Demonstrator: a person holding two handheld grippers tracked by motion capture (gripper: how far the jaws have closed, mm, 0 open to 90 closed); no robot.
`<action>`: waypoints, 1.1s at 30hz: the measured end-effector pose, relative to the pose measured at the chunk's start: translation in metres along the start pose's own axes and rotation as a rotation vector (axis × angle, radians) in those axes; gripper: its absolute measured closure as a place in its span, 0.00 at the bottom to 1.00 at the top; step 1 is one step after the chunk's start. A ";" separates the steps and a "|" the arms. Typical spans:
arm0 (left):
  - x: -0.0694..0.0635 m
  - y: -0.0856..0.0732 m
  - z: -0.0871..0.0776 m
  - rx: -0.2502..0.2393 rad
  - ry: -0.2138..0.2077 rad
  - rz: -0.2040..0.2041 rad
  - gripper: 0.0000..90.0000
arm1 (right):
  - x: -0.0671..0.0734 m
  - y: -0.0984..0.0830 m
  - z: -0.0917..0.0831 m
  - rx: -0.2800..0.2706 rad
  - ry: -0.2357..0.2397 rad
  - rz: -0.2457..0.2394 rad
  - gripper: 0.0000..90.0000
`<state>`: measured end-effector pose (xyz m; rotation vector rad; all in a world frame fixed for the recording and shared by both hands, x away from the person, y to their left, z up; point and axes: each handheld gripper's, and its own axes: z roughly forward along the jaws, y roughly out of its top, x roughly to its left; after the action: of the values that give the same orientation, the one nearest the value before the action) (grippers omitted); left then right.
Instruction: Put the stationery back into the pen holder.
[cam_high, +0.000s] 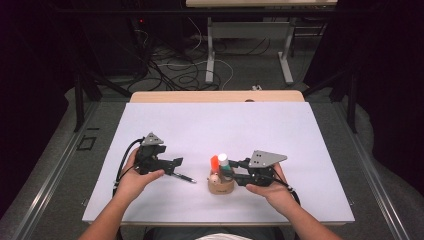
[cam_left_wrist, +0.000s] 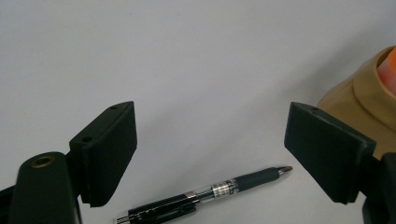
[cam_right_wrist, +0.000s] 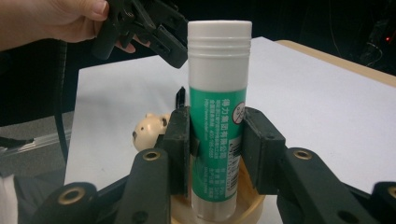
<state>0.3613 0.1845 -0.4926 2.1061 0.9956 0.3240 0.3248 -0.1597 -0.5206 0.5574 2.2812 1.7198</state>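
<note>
A black pen lies flat on the white table, tip toward a small wooden cup. My left gripper hovers just over the pen, open wide, with nothing between its pads. A green and white glue stick stands upright in the cup. My right gripper is shut on the stick's green middle. An orange item and a small bear figure are in the cup too.
White sheet covers the tabletop, with a wooden edge at the back. Beyond lie cables and a desk frame on the floor. In the right gripper view, the other hand and its gripper sit close behind the stick.
</note>
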 end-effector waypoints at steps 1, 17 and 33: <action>0.000 -0.001 0.001 0.005 -0.001 0.007 0.19 | 0.000 -0.001 0.000 0.010 0.002 0.005 0.73; 0.000 -0.007 0.008 0.041 -0.002 0.006 0.20 | -0.001 -0.009 0.009 0.040 -0.009 -0.022 0.72; 0.006 -0.008 0.007 0.041 -0.002 0.001 0.20 | -0.003 -0.008 0.008 0.049 -0.008 -0.007 0.62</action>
<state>0.3641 0.1882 -0.5038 2.1430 1.0083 0.3042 0.3290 -0.1559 -0.5306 0.5638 2.3229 1.6592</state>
